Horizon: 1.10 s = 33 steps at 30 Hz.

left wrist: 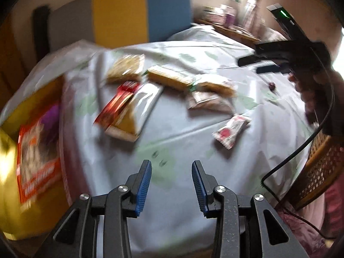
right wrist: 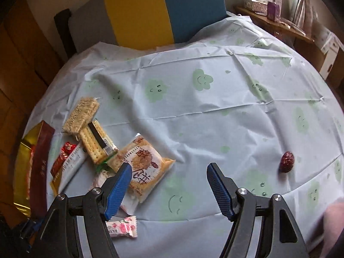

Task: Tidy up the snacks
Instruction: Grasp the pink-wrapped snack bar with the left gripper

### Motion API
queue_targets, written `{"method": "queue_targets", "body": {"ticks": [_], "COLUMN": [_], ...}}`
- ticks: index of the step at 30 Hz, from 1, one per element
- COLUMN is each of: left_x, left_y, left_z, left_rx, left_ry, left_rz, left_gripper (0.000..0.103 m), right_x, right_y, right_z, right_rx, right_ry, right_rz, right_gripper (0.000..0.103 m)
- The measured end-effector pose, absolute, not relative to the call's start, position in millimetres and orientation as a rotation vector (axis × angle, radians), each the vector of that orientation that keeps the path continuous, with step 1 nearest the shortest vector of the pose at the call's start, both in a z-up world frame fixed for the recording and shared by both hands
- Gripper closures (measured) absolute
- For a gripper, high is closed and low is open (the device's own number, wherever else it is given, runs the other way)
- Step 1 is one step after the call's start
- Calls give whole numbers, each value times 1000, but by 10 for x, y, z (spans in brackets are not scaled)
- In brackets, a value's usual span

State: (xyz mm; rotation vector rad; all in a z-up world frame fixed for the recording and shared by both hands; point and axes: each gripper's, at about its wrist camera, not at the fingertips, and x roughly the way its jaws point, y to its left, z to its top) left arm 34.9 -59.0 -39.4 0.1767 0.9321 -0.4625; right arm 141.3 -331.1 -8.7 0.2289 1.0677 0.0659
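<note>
My left gripper [left wrist: 171, 163] hangs open over bare cloth, with nothing between its pads. Ahead of it lie a red packet [left wrist: 116, 105], a white and gold packet [left wrist: 137, 111], cracker packs [left wrist: 169, 78] and a small pink-white packet [left wrist: 231, 129]. A gold box [left wrist: 13, 172] at the left holds an orange packet [left wrist: 38, 163]. My right gripper [right wrist: 169, 167] is open and empty too; it shows at the far right [left wrist: 255, 64] in the left wrist view. Its left finger hovers over a round cake packet [right wrist: 146, 167]. A red date [right wrist: 287, 161] lies alone to its right.
The table wears a pale blue cloth [right wrist: 215, 107] with green cloud faces. Behind it stands a grey, yellow and blue chair back [right wrist: 137, 15]. A wicker chair [left wrist: 318, 172] and a black cable [left wrist: 301, 146] are at the right. A shelf [right wrist: 268, 17] holds tissue boxes.
</note>
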Motion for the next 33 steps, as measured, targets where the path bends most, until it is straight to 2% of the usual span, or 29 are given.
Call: {"method": "queue_targets", "body": {"ticks": [18, 21, 22, 33], "left_x": [704, 678, 664, 472], "left_y": [-1924, -1913, -1885, -992], "left_z": [-673, -694, -686, -671], "left_rx": [492, 446, 432, 229], "left_ry": [927, 916, 912, 910], "left_rz": [-759, -763, -749, -445], "left_gripper": [61, 80, 82, 82], "right_x": [1372, 1380, 1380, 1381], "right_y": [-3499, -3490, -3488, -3418], "right_z": [24, 13, 9, -51], "right_rx": [350, 344, 345, 310], "right_ry": [1018, 1025, 1027, 1055], "right_rz": [59, 60, 62, 67], "right_gripper": [30, 30, 30, 30]}}
